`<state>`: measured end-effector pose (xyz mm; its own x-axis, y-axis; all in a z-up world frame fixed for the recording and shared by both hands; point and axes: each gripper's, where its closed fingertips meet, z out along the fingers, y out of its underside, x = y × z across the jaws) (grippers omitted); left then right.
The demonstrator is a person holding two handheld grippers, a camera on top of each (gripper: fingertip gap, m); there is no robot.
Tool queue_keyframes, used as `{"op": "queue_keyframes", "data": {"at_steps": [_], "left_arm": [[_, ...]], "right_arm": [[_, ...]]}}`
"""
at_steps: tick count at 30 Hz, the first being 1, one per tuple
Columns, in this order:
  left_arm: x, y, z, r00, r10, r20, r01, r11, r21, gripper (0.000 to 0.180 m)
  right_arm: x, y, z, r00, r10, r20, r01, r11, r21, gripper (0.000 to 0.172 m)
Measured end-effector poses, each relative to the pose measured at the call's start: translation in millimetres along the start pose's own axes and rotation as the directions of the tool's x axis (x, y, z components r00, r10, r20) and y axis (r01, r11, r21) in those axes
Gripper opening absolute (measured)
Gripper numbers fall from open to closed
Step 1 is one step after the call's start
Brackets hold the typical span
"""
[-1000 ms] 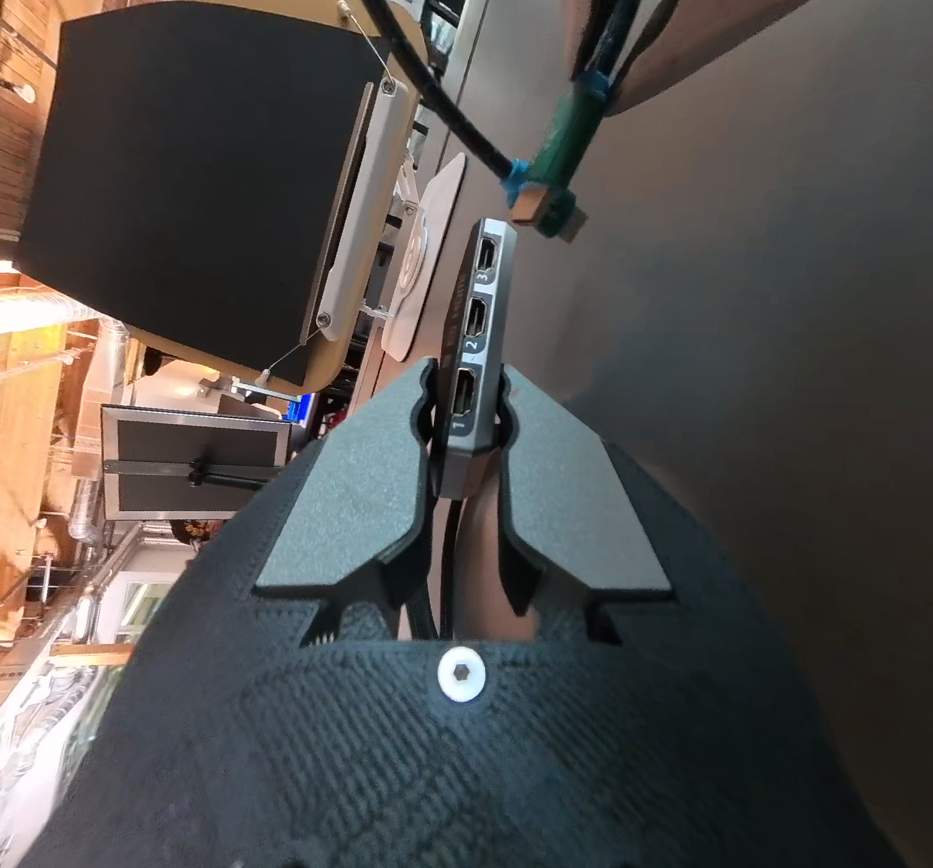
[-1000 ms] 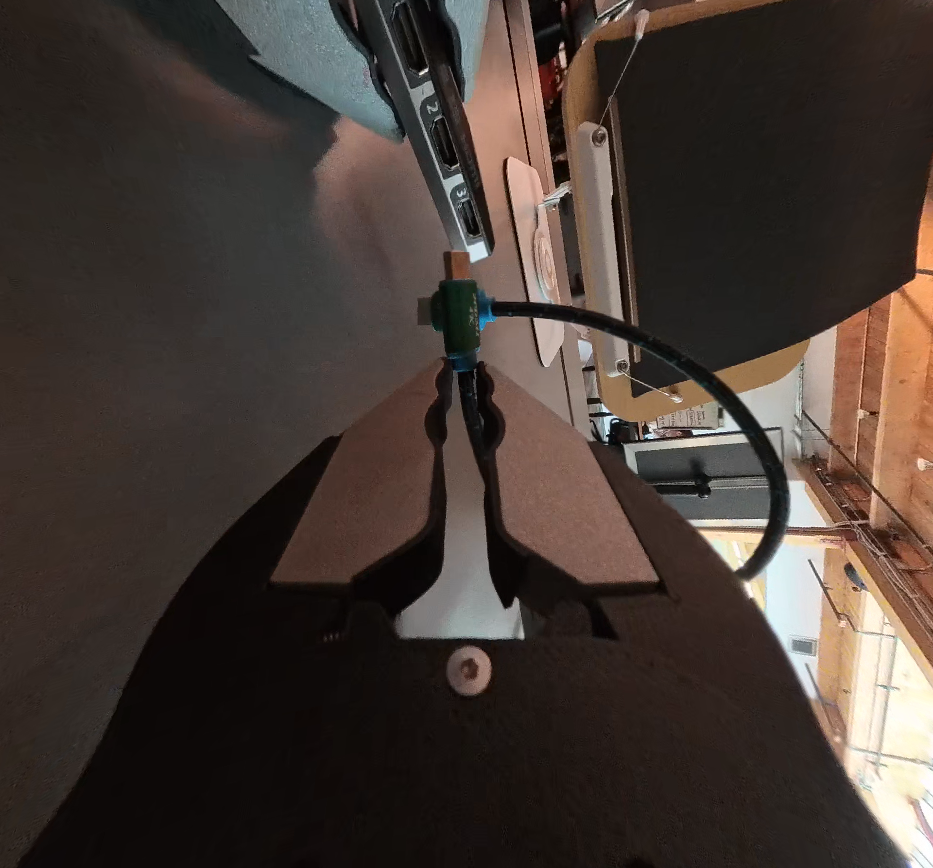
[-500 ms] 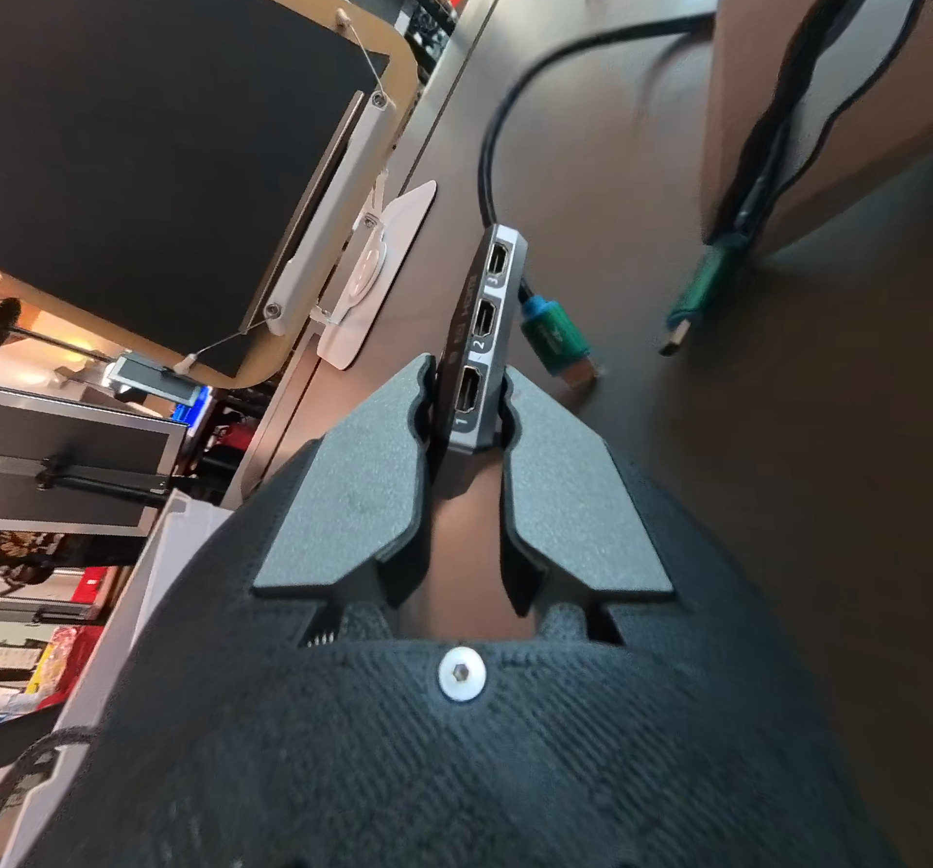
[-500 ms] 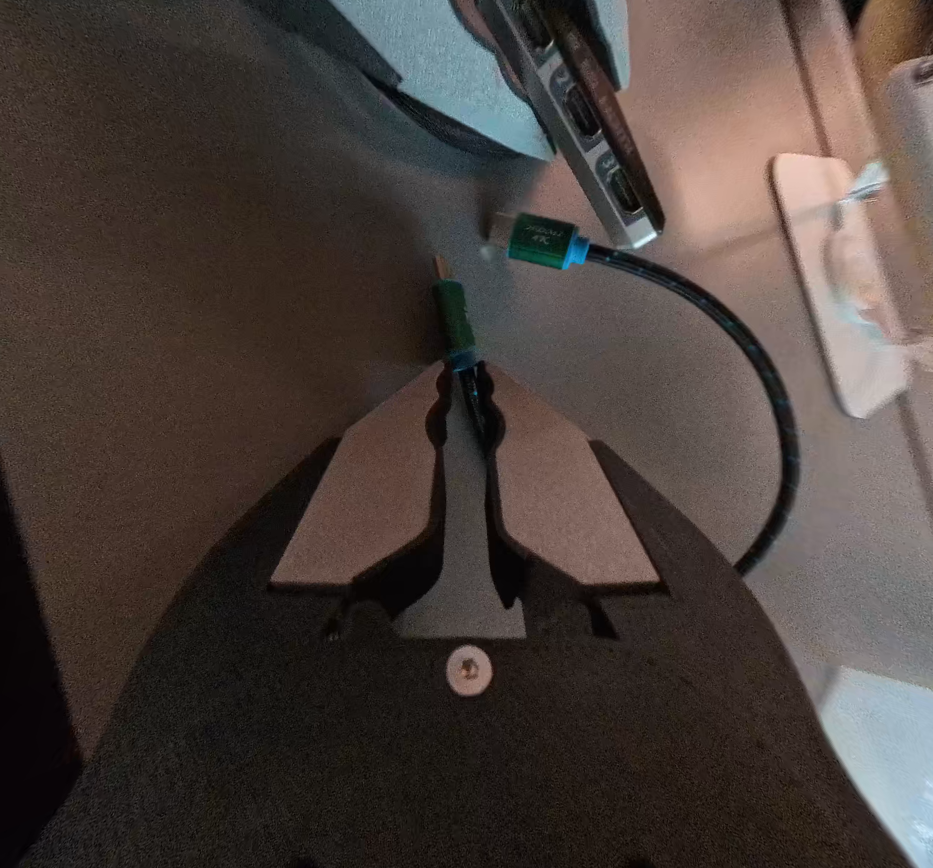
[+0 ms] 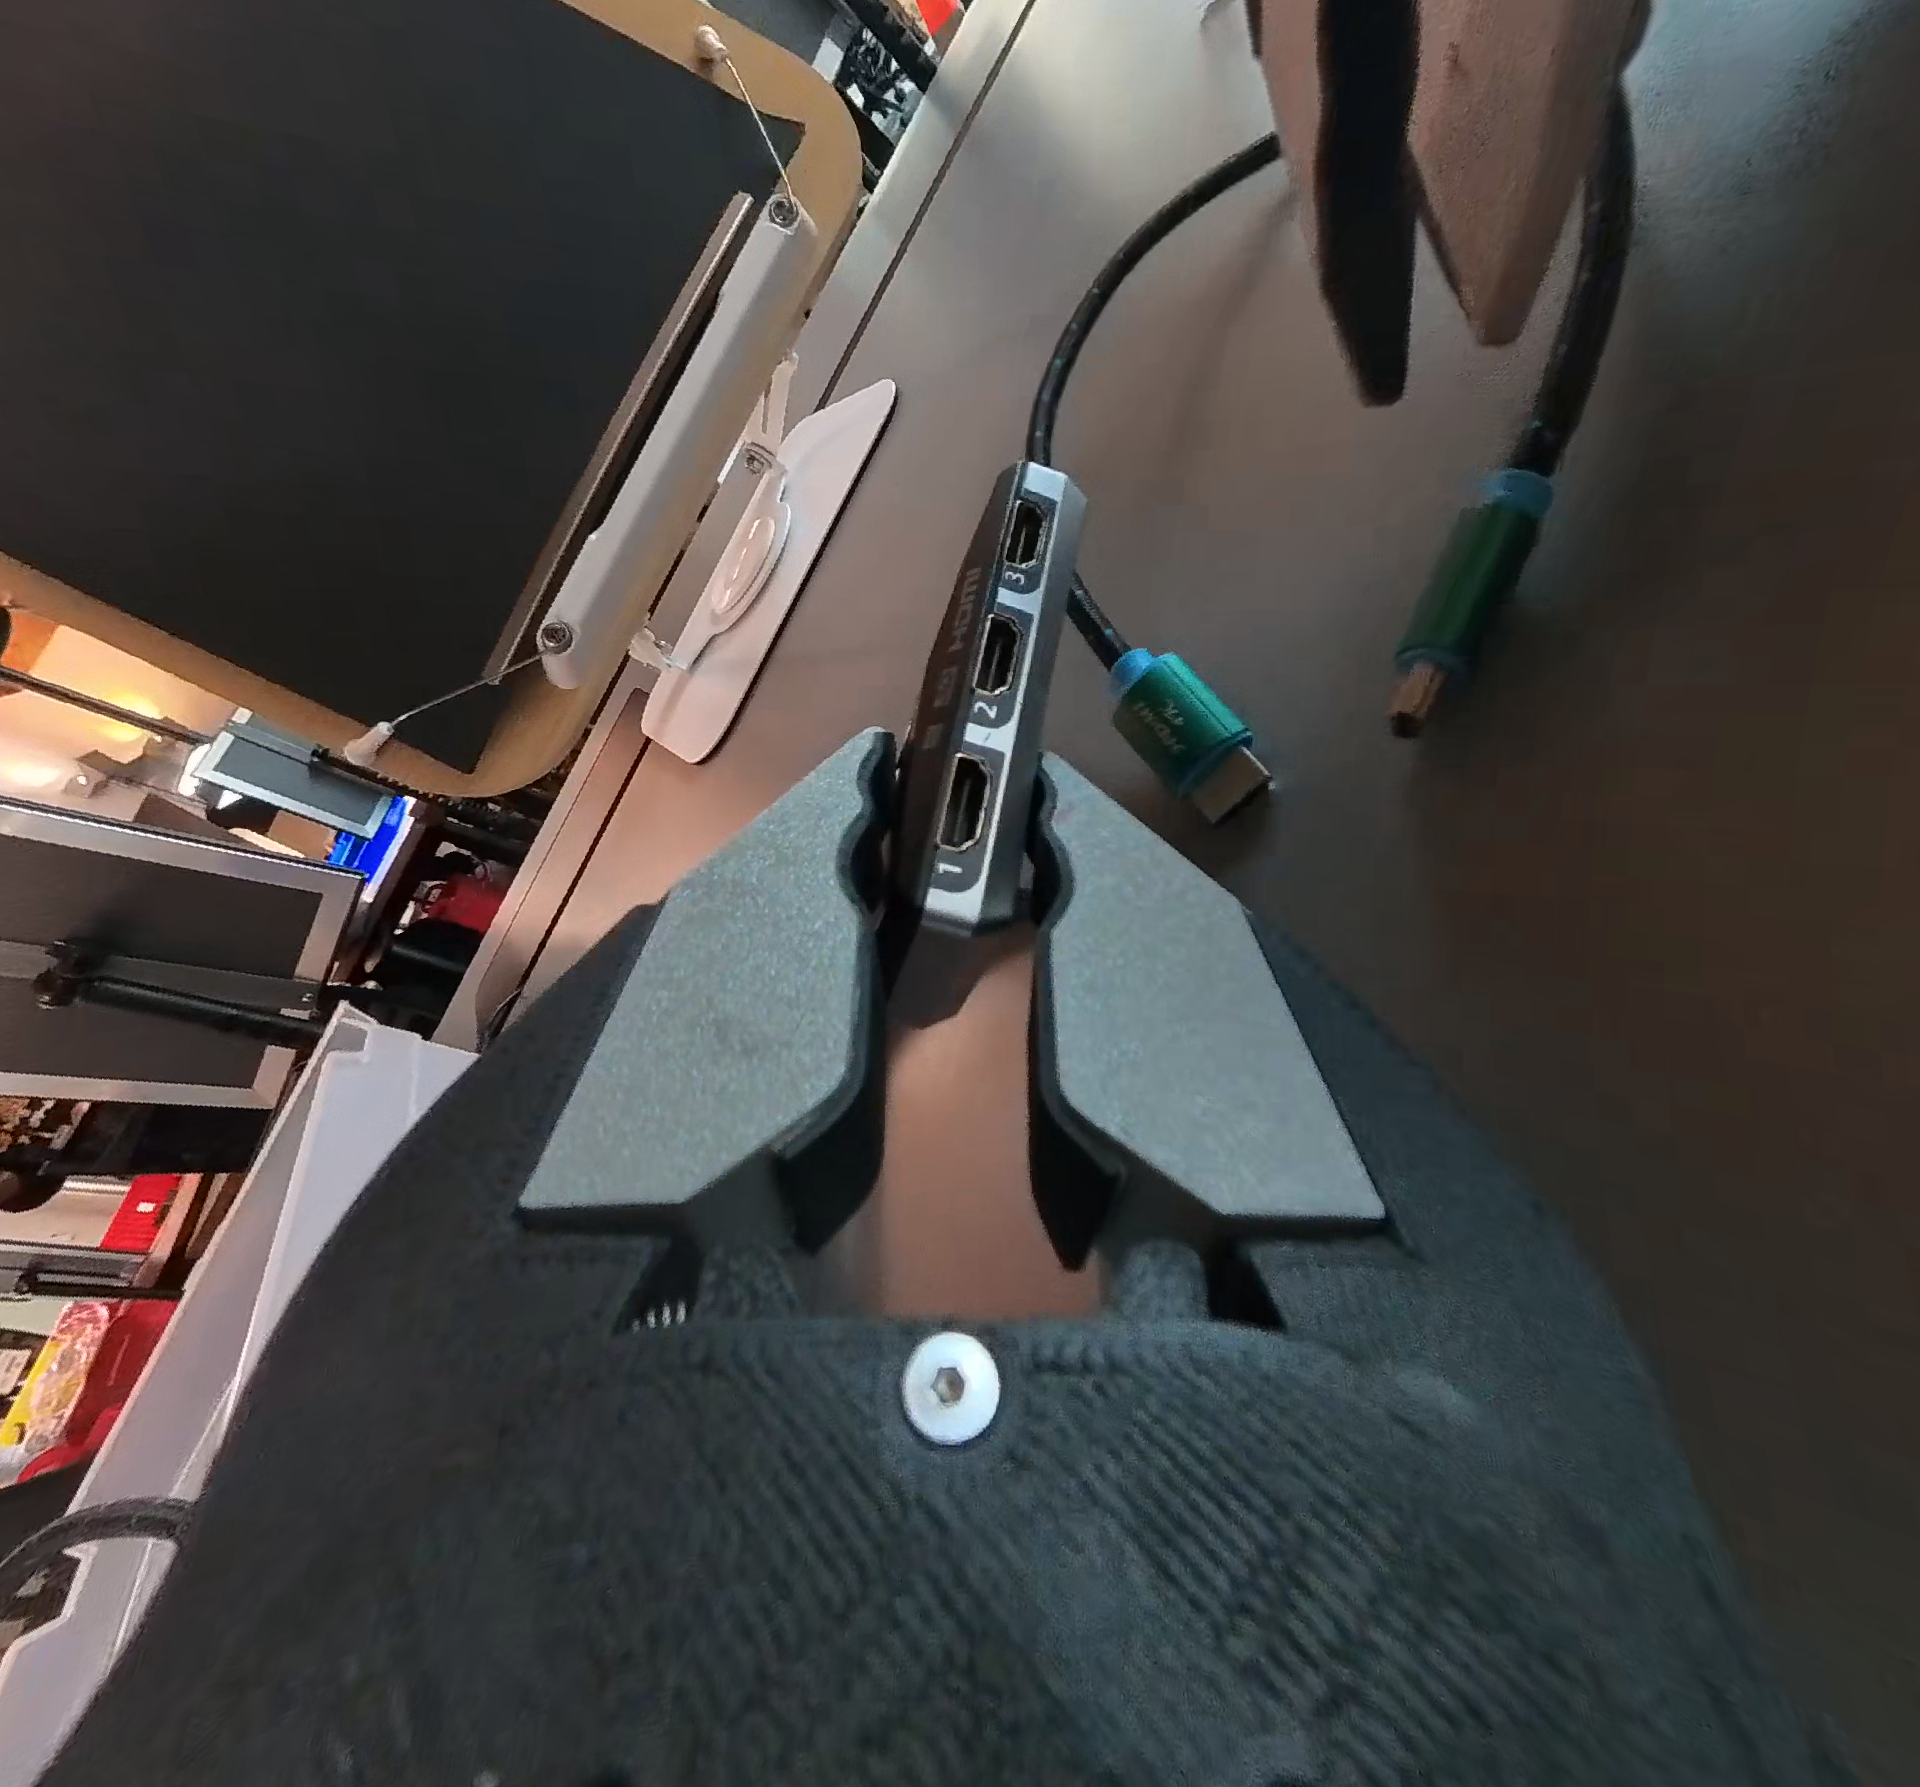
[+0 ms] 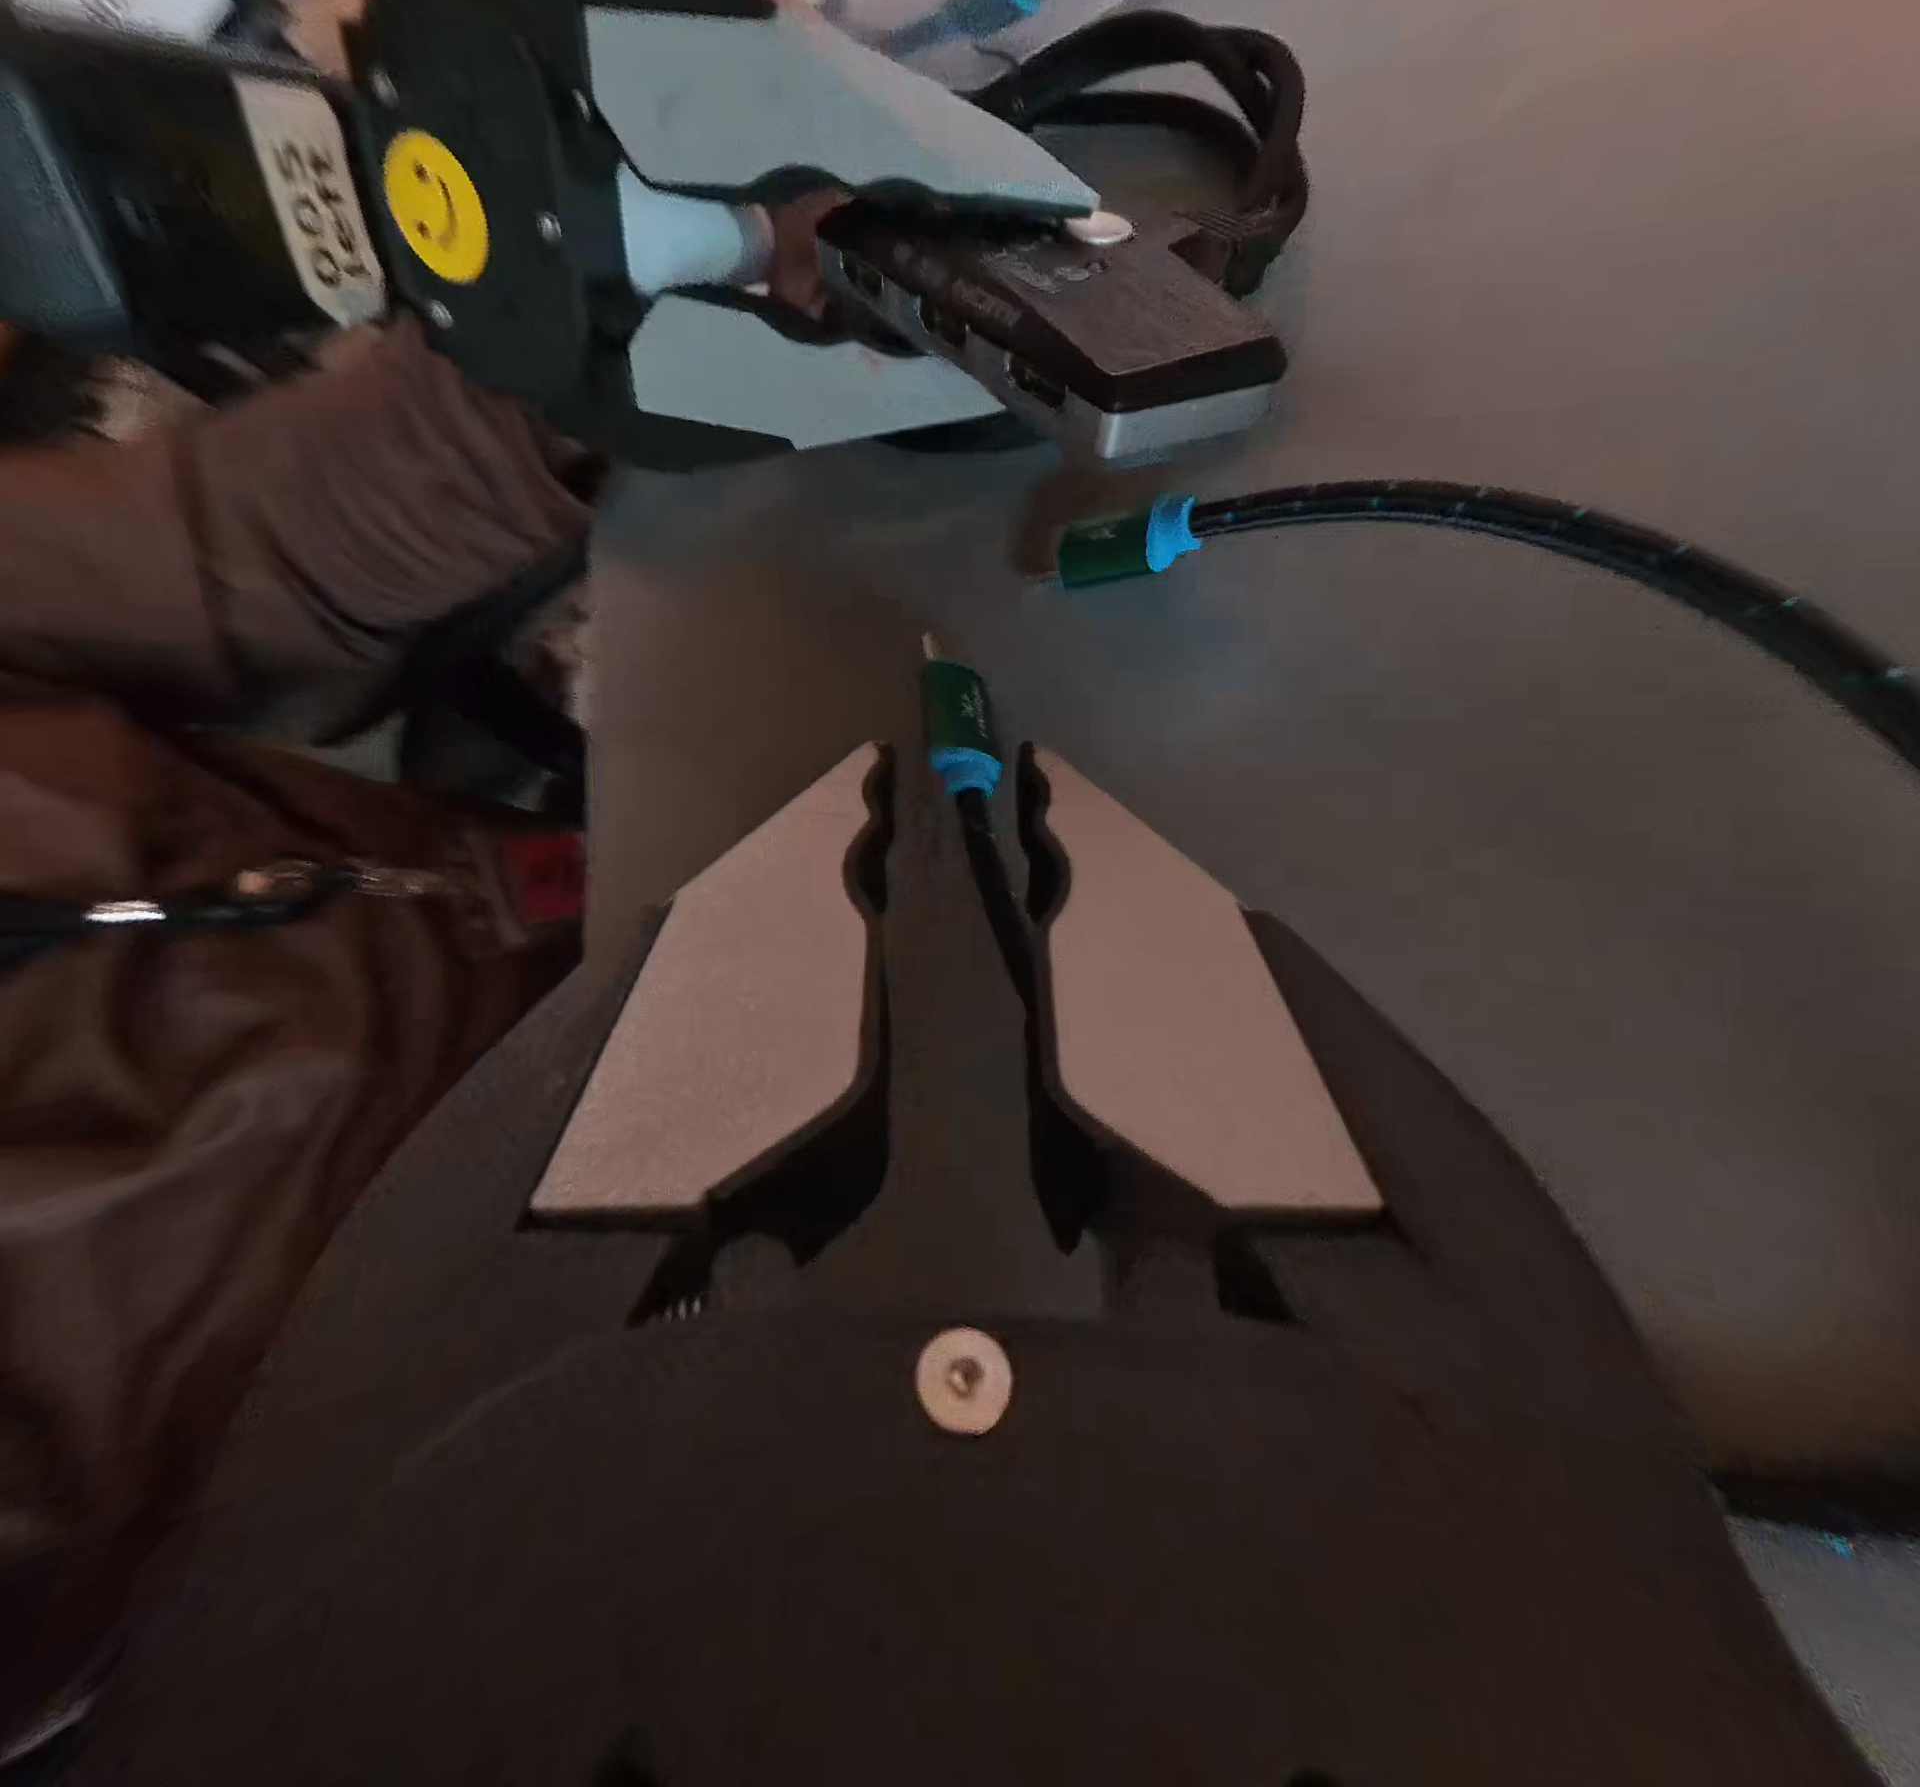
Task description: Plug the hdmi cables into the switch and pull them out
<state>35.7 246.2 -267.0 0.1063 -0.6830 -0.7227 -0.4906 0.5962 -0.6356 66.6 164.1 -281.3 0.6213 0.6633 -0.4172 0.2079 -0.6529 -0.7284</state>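
My left gripper [image 5: 961,838] clamps the switch [image 5: 987,688], all ports empty. My right gripper [image 6: 956,781] stands open, its cable [image 6: 992,864] lying loose between the fingers. Both green plugs [image 5: 1179,724] [image 5: 1460,589] rest on the table [image 5: 1662,906] beside the switch.

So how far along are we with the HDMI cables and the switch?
Both green plugs lie unplugged on the table, and all three visible ports are empty. The left gripper clamps the switch; the right gripper stands open around one cable. Whether another plugging round remains, I can't tell.
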Motion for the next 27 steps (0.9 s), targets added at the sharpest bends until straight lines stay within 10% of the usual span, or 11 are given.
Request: {"op": "queue_keyframes", "data": {"at_steps": [10, 27], "left_arm": [[1.1, -0.1, 0.7, 1.000, 0.009, 0.006, -0.009, 1.000, -0.009, 0.023], [2.2, 0.2, 0.4, 1.000, 0.024, 0.009, -0.024, 1.000, -0.011, 0.022]], "right_arm": [[9.6, 13.9, 15.7, 0.992, 0.108, -0.066, -0.115, 0.987, -0.115, 0.035], [-2.7, 17.1, 32.9, 0.994, -0.071, -0.083, 0.064, 0.994, -0.085, 0.013]]}}
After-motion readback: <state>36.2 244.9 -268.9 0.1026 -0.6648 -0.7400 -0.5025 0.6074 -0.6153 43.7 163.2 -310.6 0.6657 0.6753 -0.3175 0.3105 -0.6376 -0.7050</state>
